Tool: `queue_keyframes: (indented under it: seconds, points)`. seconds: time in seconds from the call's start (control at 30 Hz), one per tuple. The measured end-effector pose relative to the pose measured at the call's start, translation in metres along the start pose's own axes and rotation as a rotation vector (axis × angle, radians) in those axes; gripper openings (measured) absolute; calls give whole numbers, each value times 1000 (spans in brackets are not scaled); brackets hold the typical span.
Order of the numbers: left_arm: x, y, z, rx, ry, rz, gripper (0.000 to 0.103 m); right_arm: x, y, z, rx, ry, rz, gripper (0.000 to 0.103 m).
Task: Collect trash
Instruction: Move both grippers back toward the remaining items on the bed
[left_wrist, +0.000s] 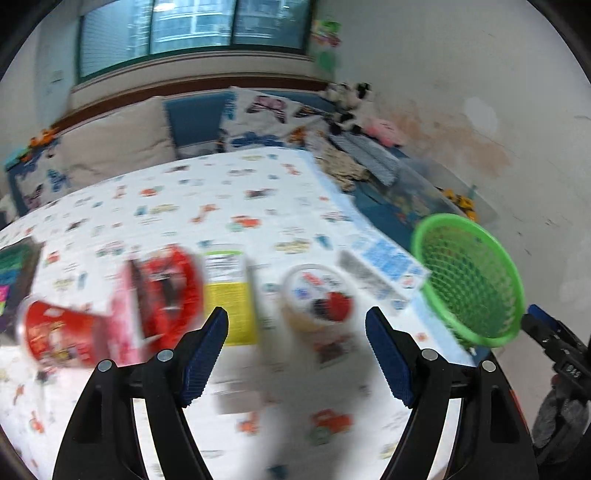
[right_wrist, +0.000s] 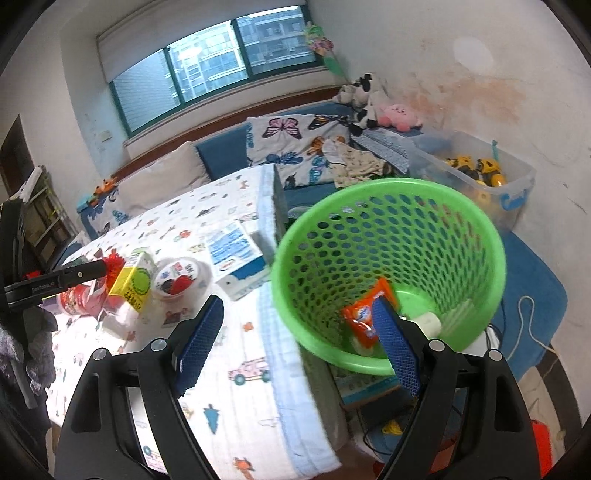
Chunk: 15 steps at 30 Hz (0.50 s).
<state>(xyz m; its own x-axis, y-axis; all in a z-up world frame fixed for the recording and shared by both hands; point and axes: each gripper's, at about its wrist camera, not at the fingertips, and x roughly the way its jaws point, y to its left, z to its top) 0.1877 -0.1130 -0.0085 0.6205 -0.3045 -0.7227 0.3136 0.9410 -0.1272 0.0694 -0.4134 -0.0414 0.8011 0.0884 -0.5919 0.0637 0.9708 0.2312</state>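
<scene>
1. Progress: partway by my read; green mesh basket (right_wrist: 388, 258) already holds an orange packet (right_wrist: 364, 314) and a white tube-like piece (right_wrist: 428, 322); most trash is not yet collected.
2. Left on the table (right_wrist: 236, 369), in a row near its far right edge: red cup (left_wrist: 55, 334) on its side, red crinkled wrapper (left_wrist: 166, 291), yellow carton (left_wrist: 229, 291), round yogurt tub (left_wrist: 317, 295), blue-and-white box (left_wrist: 384, 266).
3. Count: five items on the cloth, two seen in the basket, one basket; the basket floor is partly hidden behind a finger, so there could be more.
4. Left gripper (left_wrist: 295, 350): jaws wide apart, nothing between them; hovering above the cloth, aimed between carton and tub; the left view is motion-blurred, so labels are unreadable.
5. Right gripper (right_wrist: 299, 347): jaws apart, holding nothing; its right finger overlaps the basket interior in view; contact with the rim can't be confirmed.
6. Basket sits just off the table's right edge, tilted toward the camera.
7. Next, by judgement: left grabs the tub or the carton, the nearest items.
</scene>
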Motion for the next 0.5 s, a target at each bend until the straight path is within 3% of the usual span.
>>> queue_keyframes:
  seconds: [0.3, 0.5]
  points:
    - [-20, 84, -19, -180, 3, 104, 74, 12, 35, 6, -64, 13, 55, 82]
    - [-16, 115, -35, -255, 39, 151, 74, 22, 56, 11, -94, 23, 91, 82]
